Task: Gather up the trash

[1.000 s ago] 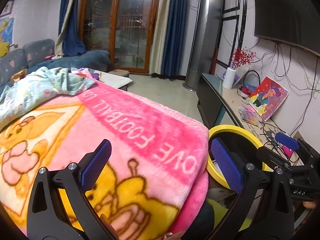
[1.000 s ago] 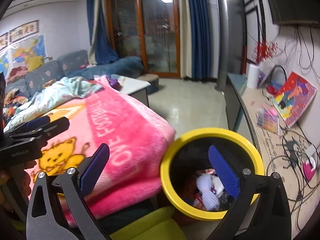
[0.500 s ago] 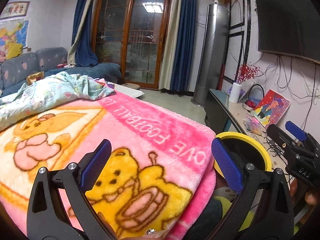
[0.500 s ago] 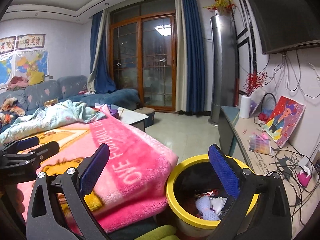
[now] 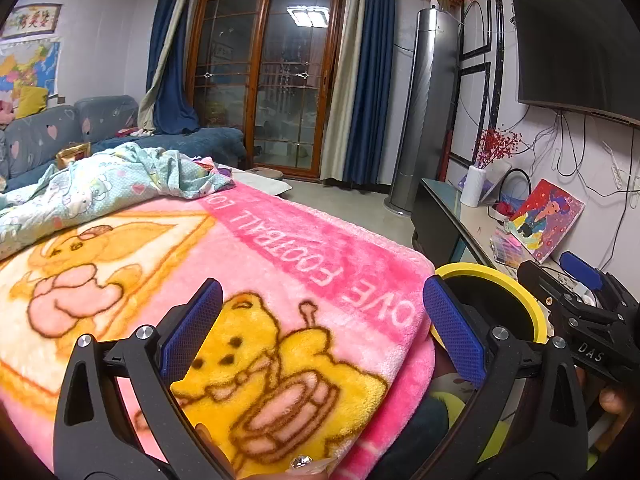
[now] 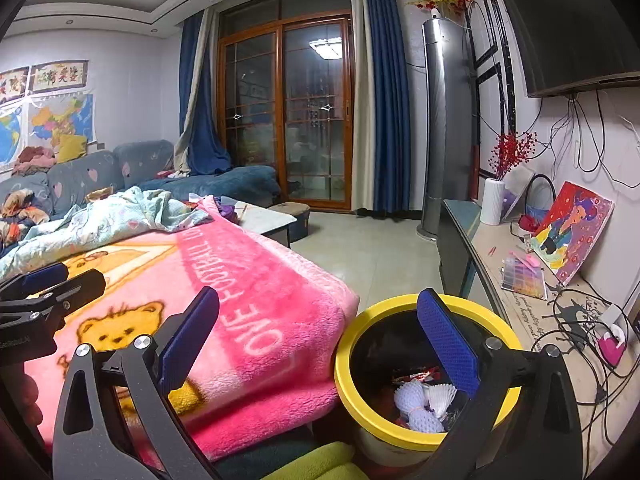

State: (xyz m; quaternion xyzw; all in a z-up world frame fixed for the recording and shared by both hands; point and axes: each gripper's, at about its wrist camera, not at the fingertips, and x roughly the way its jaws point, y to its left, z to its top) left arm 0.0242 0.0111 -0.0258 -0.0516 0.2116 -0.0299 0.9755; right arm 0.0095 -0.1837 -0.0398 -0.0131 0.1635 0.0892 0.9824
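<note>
A yellow-rimmed trash bin (image 6: 360,322) stands at the corner of a table covered by a pink cartoon blanket (image 6: 256,280). White foam netting and paper wrappers (image 6: 420,400) lie inside it. My right gripper (image 6: 320,340) hangs open over the blanket's corner and the bin, holding nothing. My left gripper (image 5: 320,332) is open above the blanket (image 5: 240,280), empty, with the bin's rim (image 5: 480,270) behind its right finger. Each gripper shows at the edge of the other's view: the right gripper (image 5: 576,292), the left gripper (image 6: 52,288).
A light blue quilt (image 5: 100,188) is bunched at the blanket's far end. A TV bench (image 6: 520,288) with cables, a painting (image 6: 572,224) and a white vase runs along the right wall. A tall air conditioner (image 6: 444,120) and a sofa (image 6: 120,172) stand beyond open floor.
Both grippers have risen and tilted up, so more of the room and less of the bin's inside shows. Both stay open and empty.
</note>
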